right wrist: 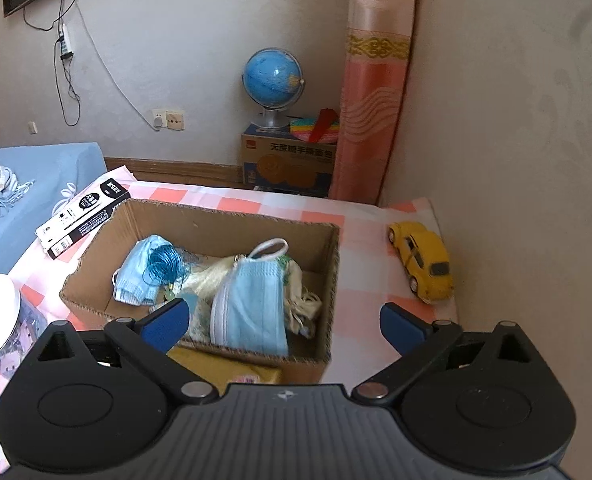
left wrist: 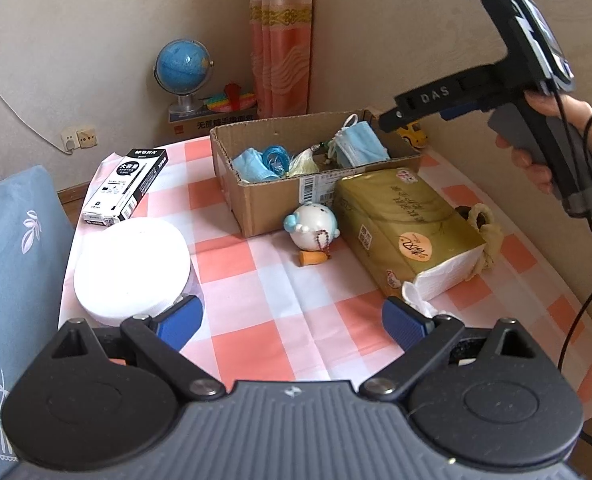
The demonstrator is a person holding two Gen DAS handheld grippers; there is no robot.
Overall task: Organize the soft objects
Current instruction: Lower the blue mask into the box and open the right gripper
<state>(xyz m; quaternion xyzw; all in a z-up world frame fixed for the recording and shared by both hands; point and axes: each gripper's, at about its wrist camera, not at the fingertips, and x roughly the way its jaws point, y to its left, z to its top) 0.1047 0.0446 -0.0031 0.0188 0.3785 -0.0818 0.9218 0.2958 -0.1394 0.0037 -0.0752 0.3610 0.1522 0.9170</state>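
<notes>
We hold our right gripper (right wrist: pixel 286 326) tilted down over the near end of the cardboard box (right wrist: pixel 327 280), its blue pads spread wide with nothing between them; a blue face mask (right wrist: pixel 252 304) lies loose in the box just beyond them, released; in the left wrist view our right hand (left wrist: pixel 551 136) grips that tool's handle above the box's right end. Our left gripper (left wrist: pixel 290 326) hovers over the checked tablecloth (left wrist: pixel 272 280), pointed downward, its jaws likewise wide apart and empty.

We count two blue face masks in the box, the second (right wrist: pixel 136 276) at its left end beside one coil of blue wire (right wrist: pixel 162 268), with one pale yellow tassel (right wrist: pixel 216 276) between them. Outside the box we see one white round toy (left wrist: pixel 311 226) on a bead chain, one gold tissue pack (left wrist: pixel 407 224), one knotted rope piece (left wrist: pixel 485 232) behind it, one white-lidded jar (left wrist: pixel 132 264), one black pen box (left wrist: pixel 128 188), one yellow toy car (right wrist: pixel 423 266) near the wall, and one globe (right wrist: pixel 274 80) on a carton.
</notes>
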